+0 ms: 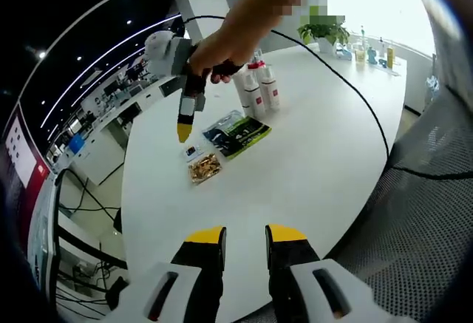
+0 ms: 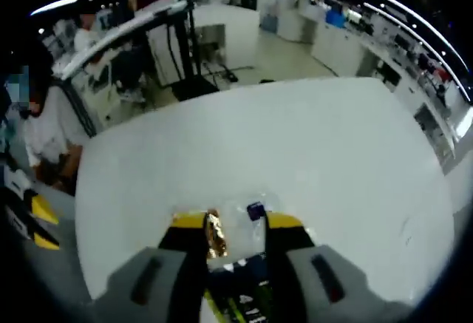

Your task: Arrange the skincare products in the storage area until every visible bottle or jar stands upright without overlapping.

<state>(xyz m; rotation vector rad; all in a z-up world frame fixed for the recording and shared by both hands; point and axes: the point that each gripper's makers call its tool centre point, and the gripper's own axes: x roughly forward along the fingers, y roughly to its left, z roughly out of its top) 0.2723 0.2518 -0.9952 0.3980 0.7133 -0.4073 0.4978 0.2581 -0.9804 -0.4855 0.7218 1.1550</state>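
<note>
White bottles (image 1: 257,86) upright on table (image 1: 325,153); left gripper (image 1: 244,236) fingers parted, right gripper (image 2: 235,223) fingers parted over packets (image 2: 240,227).

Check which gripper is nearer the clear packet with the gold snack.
Right. The right gripper hangs just above the clear snack packet, which lies between its tips in its own view. The left gripper sits back near the table edge, well short of it.
</note>
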